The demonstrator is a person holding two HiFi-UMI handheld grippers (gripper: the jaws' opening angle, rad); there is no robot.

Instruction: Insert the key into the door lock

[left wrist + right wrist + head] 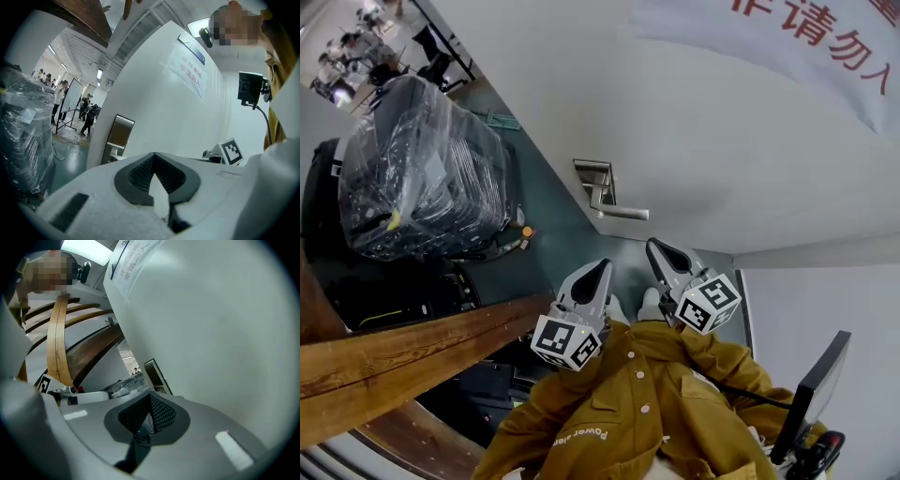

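Key (146, 425) nipped in R gripper (655, 247), apart from door lock (597, 180).

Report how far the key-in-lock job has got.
Done: the right hand-held gripper is shut on a small metal piece, apparently the key. In hand: both hand-held grippers sit near the person's jacket, short of the door lock; the left hand-held gripper is shut, empty. Left: reaching the lock and inserting.

The head view looks steeply down over the left gripper (600, 270) and right gripper (655, 249) towards the door handle (614, 208), while each gripper view faces up along its jaws, close to the white door (154, 93) that all three share.
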